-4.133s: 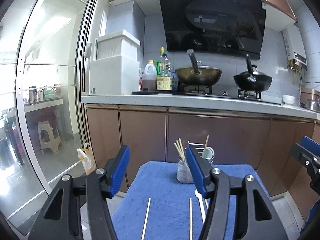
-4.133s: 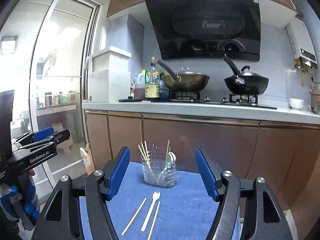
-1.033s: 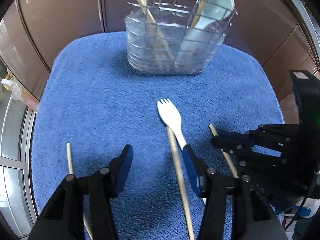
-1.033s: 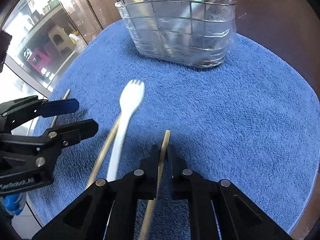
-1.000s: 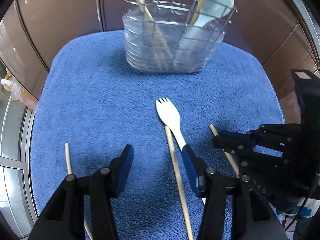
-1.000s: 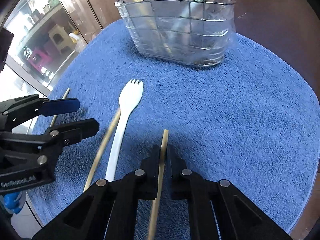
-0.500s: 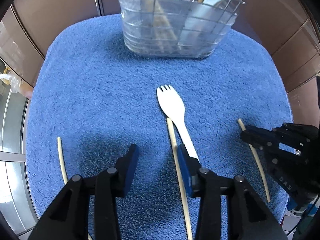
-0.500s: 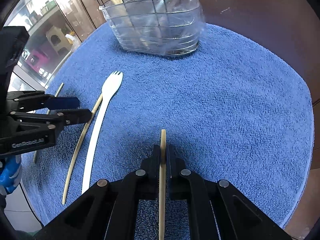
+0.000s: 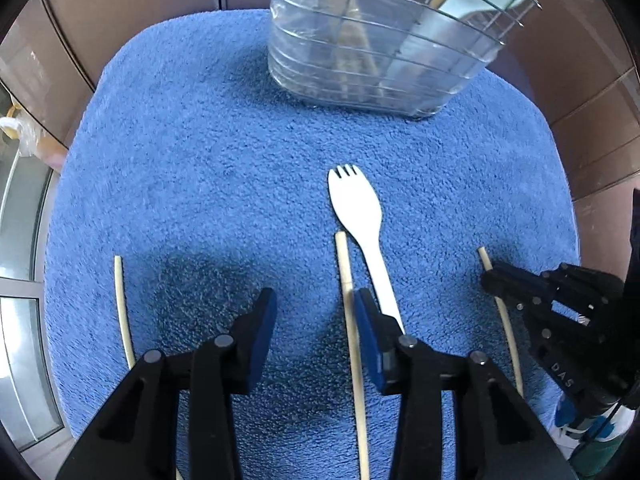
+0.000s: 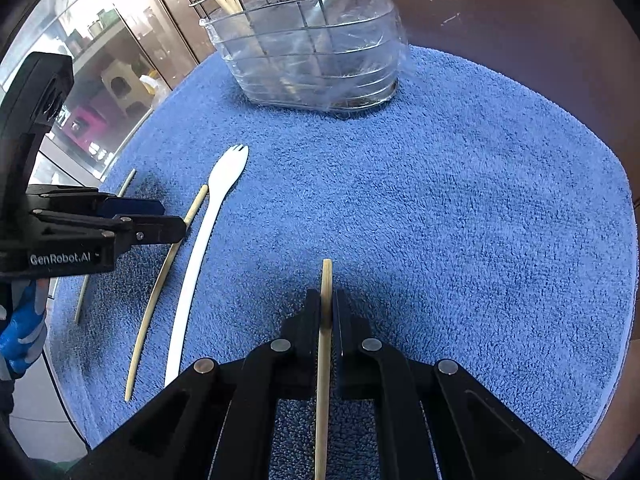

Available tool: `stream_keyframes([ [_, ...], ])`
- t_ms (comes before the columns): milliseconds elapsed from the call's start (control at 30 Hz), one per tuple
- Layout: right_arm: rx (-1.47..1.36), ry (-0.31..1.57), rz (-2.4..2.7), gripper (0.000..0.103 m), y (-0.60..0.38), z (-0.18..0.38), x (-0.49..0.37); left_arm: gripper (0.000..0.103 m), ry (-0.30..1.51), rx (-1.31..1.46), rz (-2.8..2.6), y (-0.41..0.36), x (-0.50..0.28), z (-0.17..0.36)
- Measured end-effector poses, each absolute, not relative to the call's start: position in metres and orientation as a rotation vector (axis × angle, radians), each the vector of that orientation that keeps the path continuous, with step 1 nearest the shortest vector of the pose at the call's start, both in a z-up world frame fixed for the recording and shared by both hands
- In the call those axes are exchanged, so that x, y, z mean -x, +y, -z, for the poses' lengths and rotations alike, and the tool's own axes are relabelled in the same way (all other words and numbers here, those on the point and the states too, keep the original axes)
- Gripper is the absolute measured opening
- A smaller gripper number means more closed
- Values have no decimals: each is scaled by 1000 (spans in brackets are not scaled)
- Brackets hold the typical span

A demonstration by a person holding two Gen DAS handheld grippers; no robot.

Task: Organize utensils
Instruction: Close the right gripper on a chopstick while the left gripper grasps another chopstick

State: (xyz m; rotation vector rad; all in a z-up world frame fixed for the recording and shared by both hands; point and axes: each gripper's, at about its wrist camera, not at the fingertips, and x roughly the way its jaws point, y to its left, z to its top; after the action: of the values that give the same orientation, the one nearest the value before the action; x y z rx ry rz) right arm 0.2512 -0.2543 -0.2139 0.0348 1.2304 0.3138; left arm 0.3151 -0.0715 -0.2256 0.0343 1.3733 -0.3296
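A wire utensil basket [image 9: 384, 36] with chopsticks and a pale spoon stands at the far side of the blue towel [image 9: 208, 152]; it also shows in the right wrist view [image 10: 308, 40]. My right gripper [image 10: 328, 300] is shut on a wooden chopstick [image 10: 325, 344], also seen in the left wrist view [image 9: 502, 316]. My left gripper [image 9: 314, 312] is open low over the towel, with a second chopstick [image 9: 350, 312] just inside its right finger [image 9: 370, 340]. A white plastic fork [image 9: 366, 236] lies right of that chopstick. A third chopstick [image 9: 122, 312] lies at the left.
Brown cabinet doors [image 9: 120, 4] rise behind the towel. A glass sliding door [image 9: 20, 240] and floor lie to the left. The towel's edges drop off on the left and right.
My right gripper has carried its chopstick away to the right of the fork. My left gripper has come lower and narrowed around the chopstick beside the fork.
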Motion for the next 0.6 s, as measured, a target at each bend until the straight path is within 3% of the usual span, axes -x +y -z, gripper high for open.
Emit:
stream_keyframes([
  [300, -35, 1232, -322, 6, -253, 215, -254, 37, 1395, -107, 322, -96, -325, 231],
  [600, 65, 1301, -331, 8, -238, 212, -269, 10, 1467, -99, 289, -97, -347, 230],
])
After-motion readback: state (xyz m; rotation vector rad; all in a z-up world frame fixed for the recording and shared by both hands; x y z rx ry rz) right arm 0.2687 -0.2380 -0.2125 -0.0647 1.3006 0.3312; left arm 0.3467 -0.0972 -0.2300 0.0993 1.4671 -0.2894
